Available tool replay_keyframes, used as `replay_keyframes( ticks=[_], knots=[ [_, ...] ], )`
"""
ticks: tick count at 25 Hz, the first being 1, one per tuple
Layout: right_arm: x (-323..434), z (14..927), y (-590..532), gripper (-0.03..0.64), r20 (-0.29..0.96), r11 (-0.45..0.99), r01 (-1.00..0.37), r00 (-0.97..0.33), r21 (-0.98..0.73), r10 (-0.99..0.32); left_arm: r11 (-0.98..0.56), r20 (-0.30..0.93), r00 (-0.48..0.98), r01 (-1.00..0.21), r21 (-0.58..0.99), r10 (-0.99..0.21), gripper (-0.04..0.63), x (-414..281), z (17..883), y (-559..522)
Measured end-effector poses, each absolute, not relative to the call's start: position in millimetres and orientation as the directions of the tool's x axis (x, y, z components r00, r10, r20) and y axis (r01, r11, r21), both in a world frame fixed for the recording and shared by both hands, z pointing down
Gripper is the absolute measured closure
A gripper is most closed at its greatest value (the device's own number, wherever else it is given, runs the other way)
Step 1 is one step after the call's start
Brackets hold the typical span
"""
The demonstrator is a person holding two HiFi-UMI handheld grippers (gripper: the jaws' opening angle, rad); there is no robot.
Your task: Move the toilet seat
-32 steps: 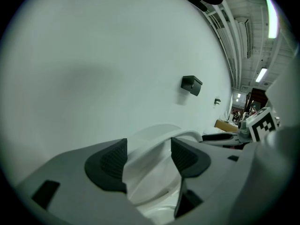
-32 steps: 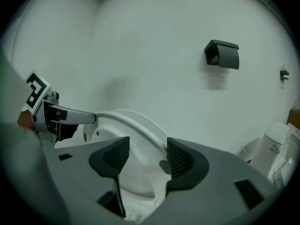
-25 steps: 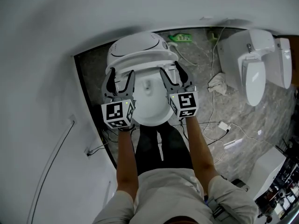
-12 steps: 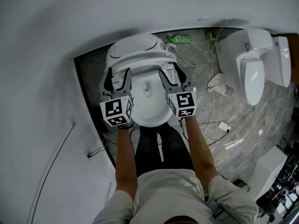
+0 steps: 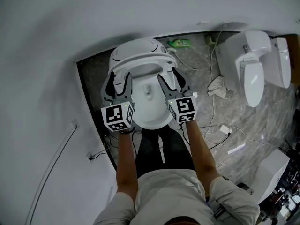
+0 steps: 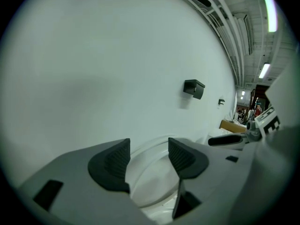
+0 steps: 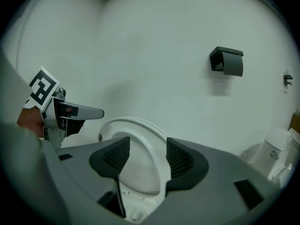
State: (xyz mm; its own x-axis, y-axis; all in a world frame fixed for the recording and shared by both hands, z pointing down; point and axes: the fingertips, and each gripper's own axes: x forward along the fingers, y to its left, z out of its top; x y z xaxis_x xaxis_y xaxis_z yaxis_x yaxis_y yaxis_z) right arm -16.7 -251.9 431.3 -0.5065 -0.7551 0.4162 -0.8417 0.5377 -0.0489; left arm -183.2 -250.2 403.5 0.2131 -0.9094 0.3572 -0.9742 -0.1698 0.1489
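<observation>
Head view: your left gripper (image 5: 118,78) and right gripper (image 5: 169,76) sit either side of the toilet seat (image 5: 143,61), one per side rail, likely so it hinges evenly off the bowl (image 5: 150,114). Left gripper view: the jaws, just closing, are clamped on the seat rim. Right gripper view: the jaws pinch the rim, which arcs on ahead.

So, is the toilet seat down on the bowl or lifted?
Partly lifted: the toilet seat ring stands tilted above the bowl, with its rim between the pads of the right claw.
</observation>
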Motion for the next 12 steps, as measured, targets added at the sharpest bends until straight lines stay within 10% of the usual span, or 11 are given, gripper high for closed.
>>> replay_keyframes(
  ticks=[12],
  knots=[
    [-19.5,365.0,-216.7,0.435,0.354,0.575,-0.817,-0.549,-0.037,-0.758,-0.261,0.29,0.29,-0.956,0.134,-0.912,0.433,-170.9,349.2,-212.9]
  ],
)
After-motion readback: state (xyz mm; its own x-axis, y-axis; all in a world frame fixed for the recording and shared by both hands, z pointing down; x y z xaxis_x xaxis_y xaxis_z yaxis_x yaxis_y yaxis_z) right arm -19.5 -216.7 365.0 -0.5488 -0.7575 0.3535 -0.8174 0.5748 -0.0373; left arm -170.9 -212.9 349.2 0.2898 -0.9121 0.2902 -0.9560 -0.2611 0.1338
